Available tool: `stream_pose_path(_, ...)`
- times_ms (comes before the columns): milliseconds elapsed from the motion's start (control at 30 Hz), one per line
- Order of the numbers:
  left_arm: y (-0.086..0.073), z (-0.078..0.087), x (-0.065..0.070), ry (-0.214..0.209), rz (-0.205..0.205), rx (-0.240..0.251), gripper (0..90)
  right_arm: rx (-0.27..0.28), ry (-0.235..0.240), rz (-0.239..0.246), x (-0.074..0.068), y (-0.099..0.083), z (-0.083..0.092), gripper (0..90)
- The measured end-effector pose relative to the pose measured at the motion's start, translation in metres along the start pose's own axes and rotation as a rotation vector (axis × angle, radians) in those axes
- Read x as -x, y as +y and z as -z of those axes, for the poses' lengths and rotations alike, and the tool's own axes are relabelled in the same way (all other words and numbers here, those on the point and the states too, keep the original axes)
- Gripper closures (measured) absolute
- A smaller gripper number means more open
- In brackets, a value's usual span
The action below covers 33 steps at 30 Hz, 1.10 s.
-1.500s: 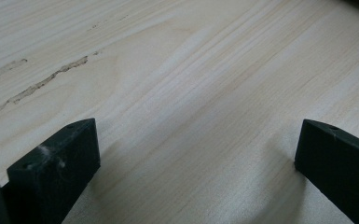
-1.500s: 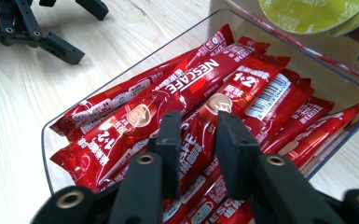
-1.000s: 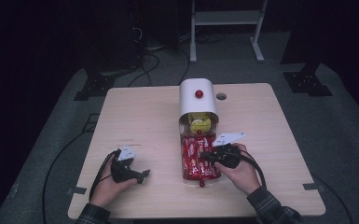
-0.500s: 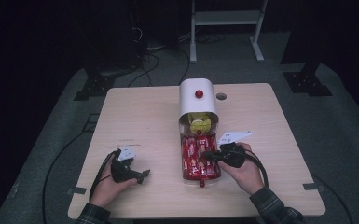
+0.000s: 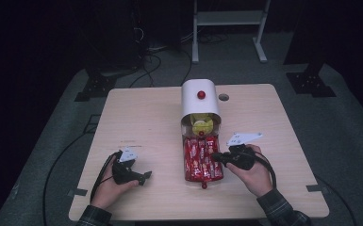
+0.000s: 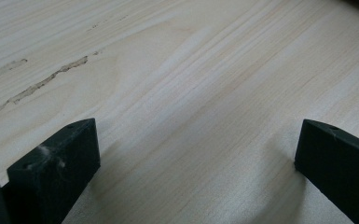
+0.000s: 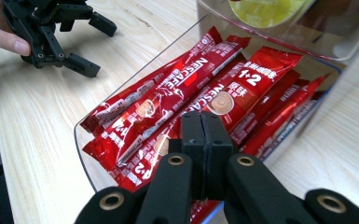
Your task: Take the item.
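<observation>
Since the earlier frames the right hand-held gripper [image 5: 215, 157] has slid a little toward the near edge of the surface [image 5: 136, 117], its tips now over the right side of the clear tray [image 5: 187, 175]; the left hand-held gripper [image 5: 144, 177] has stayed where it was, near the front-left corner.

The high view shows the layout: one white dispenser [image 5: 200, 100] with a red knob [image 5: 201, 94] standing at the middle of the far edge, one yellow item [image 5: 201, 126] behind its clear front, and the tray reaching from it toward the near edge, packed with red sachets [image 5: 200, 157]. A small round hole [image 5: 223, 97] sits in the surface just right of the dispenser.

The right gripper view adds what the high view blurs: the sachets [image 7: 177, 88] are printed "NESCAFE" and "1+2". About six or seven lie side by side; an exact count is not possible where they overlap. Here the right hand-held gripper's [image 7: 200, 122] jaws are pressed together with nothing between them, hovering just above the sachets. The left hand-held gripper [image 7: 87, 45] shows at the top left, held by a hand [image 7: 0, 28], jaws spread.

The left gripper view confirms that: the left hand-held gripper [image 6: 196, 149] has its two jaws wide apart, low over bare pale wood grain [image 6: 177, 70], grasping nothing.
</observation>
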<state>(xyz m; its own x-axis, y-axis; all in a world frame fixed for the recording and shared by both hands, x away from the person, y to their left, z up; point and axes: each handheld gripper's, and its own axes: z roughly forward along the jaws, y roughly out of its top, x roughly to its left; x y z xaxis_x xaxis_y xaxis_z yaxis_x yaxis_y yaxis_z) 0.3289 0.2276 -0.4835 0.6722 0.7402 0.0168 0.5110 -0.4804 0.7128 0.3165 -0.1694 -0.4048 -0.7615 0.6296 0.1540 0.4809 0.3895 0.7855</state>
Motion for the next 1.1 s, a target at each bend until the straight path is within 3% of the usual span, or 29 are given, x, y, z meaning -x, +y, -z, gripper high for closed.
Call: stream_pose_path(1100,0.000,0.000,0.000,0.000,0.000,0.000,0.0,0.024,-0.067,-0.049,0.023,-0.015,0.032,88.5)
